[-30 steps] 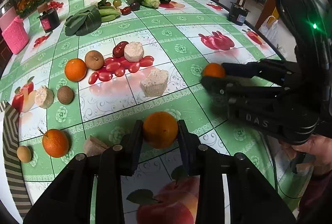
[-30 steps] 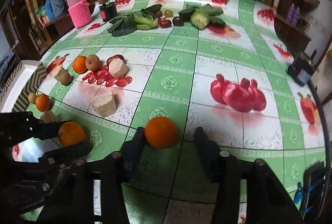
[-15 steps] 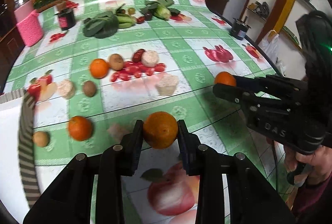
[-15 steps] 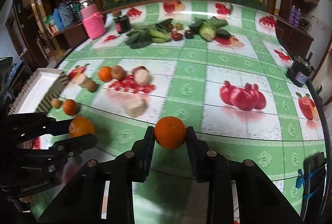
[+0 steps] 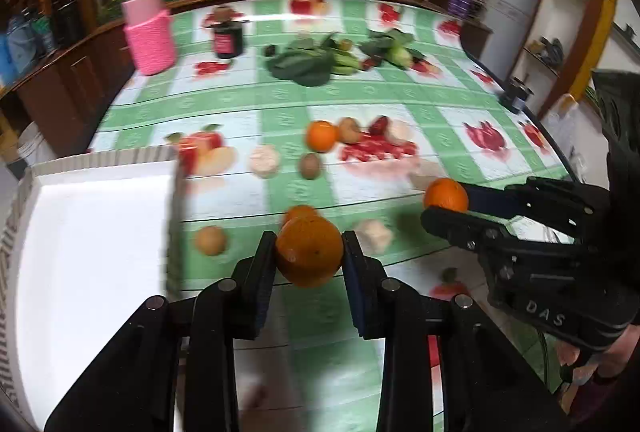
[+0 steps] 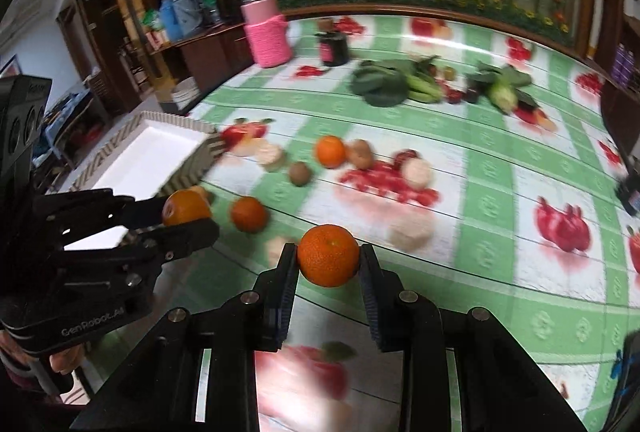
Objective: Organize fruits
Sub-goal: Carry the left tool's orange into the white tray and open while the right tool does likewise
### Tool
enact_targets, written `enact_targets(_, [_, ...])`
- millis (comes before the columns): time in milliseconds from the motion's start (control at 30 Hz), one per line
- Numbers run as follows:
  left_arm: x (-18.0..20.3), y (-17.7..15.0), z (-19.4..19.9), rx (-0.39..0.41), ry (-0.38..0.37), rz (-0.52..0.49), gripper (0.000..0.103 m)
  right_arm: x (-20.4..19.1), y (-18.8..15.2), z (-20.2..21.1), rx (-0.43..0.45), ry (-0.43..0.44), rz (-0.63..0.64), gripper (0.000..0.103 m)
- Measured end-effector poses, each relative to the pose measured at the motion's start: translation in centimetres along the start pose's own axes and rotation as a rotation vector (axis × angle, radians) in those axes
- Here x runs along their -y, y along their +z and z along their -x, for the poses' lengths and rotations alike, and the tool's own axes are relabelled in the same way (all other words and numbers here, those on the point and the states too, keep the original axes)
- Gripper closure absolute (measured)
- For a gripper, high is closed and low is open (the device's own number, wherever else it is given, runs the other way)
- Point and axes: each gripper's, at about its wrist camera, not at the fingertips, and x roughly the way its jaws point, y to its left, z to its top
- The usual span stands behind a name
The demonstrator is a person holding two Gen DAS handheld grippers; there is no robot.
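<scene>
Fruit-print table (image 5: 280, 100), scattered fruit (image 5: 322, 136), tray (image 5: 92, 232)

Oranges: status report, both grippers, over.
Left gripper shut on an orange; right gripper shut on another orange. Both held above the table. White tray at left, nothing blocking it.

Your pictures are bright in the middle and dark in the corners, where the round lens bends everything. The table (image 5: 360, 92) looks curved like a bowl. Things far back are smeared and fuzzy, like the pink jar (image 5: 149, 32) at upper left. The near oranges look sharper. Light shines white off the shiny tablecloth, low in the frame. The white tray (image 5: 92, 232) glows very bright.
</scene>
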Motion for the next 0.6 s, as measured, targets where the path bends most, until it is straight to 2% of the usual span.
enact_targets(333, [-8.1,0.2,2.1,0.016,0.116,0.106,0.073,-6.4,2.9,-2.1,-0.004,0.092,0.107,0.072])
enact_targets(600, [-14.0,-0.5,1.5,-0.014,0.180,0.199,0.073,-10.9,5.4,-4.5,-0.019,0.161,0.170,0.072])
